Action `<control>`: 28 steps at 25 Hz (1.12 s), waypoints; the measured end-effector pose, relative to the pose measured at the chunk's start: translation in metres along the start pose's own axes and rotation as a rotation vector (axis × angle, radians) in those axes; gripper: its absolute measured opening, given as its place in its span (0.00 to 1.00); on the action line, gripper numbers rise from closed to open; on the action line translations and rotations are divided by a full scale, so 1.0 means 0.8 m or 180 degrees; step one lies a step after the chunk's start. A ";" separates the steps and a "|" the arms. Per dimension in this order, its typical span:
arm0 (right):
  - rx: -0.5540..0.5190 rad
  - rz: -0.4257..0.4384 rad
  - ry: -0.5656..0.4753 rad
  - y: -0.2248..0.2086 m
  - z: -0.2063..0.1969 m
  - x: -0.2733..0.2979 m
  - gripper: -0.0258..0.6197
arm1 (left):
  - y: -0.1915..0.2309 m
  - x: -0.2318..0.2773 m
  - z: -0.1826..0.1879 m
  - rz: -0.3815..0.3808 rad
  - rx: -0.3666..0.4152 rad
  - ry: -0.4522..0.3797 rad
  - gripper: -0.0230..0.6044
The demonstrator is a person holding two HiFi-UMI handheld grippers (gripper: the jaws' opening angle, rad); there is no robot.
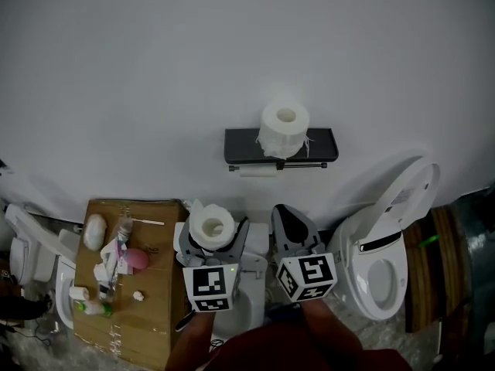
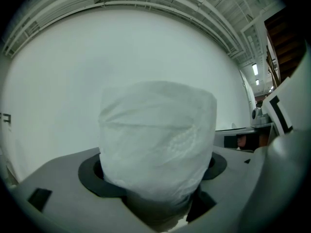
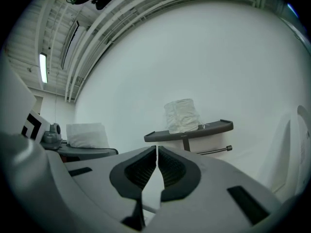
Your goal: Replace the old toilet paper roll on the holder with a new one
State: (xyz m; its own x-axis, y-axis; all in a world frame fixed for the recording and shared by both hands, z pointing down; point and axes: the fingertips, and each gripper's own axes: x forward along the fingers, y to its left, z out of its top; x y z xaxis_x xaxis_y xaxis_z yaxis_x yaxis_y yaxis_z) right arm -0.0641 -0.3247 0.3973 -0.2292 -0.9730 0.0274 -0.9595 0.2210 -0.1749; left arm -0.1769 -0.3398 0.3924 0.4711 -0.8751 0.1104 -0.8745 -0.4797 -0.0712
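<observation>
Your left gripper holds a white toilet paper roll just left of your closed right gripper. Ahead, a second white roll stands on the black wall holder. A brown cardboard box lies left and a white toilet right.

Head camera looks steeply down; right gripper view, level, shares the holder.

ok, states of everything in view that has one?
left gripper: shut on held roll, roll upright.
right gripper: shut, empty.
shelf roll: upright on top of the holder.
bar roll: thin, on the holder's bar.
toilet lid: raised.
</observation>
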 end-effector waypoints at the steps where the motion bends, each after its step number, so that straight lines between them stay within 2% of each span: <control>1: 0.0113 0.0033 0.0002 -0.002 -0.003 0.007 0.08 | 0.002 0.005 -0.001 0.0000 -0.0002 0.0003 0.75; 3: 0.0495 0.0161 0.0030 -0.006 -0.013 0.023 0.10 | 0.005 0.016 -0.004 -0.0003 -0.0004 0.0015 0.75; 4: 0.0769 0.0243 0.0040 -0.008 -0.018 0.031 0.25 | 0.007 0.022 -0.005 -0.0008 -0.0004 0.0025 0.75; 5: 0.1074 0.0316 0.0038 -0.011 -0.024 0.039 0.33 | 0.008 0.028 -0.007 -0.0011 -0.0005 0.0034 0.75; 10: 0.2727 0.0534 -0.0112 -0.038 -0.047 0.083 0.34 | 0.022 0.050 -0.010 0.0041 0.0020 0.0030 0.75; 12: 0.3333 0.0507 -0.0200 -0.054 -0.061 0.104 0.37 | 0.027 0.058 -0.008 0.0063 0.0033 0.0033 0.75; 13: 0.3525 0.0445 -0.0219 -0.062 -0.071 0.114 0.37 | 0.030 0.061 -0.008 0.0072 0.0040 0.0037 0.75; 16: 0.3666 0.0273 -0.0274 -0.080 -0.091 0.140 0.40 | 0.033 0.069 -0.012 0.0085 0.0054 0.0070 0.75; 18: 0.3715 0.0255 -0.0372 -0.086 -0.094 0.160 0.42 | 0.037 0.073 -0.017 0.0105 0.0051 0.0099 0.75; 24: 0.3680 0.0147 -0.0497 -0.092 -0.097 0.197 0.43 | 0.055 0.078 -0.028 0.0168 0.0058 0.0183 0.75; 28: 0.3702 0.0183 -0.0551 -0.083 -0.093 0.208 0.37 | 0.063 0.085 -0.034 0.0184 0.0073 0.0235 0.75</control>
State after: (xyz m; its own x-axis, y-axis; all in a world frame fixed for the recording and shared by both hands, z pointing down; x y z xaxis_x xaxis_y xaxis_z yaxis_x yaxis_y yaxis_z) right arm -0.0507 -0.4964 0.4868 -0.1560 -0.9794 -0.1281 -0.2010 0.1584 -0.9667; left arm -0.1922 -0.4216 0.4232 0.4094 -0.8948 0.1781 -0.8967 -0.4306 -0.1022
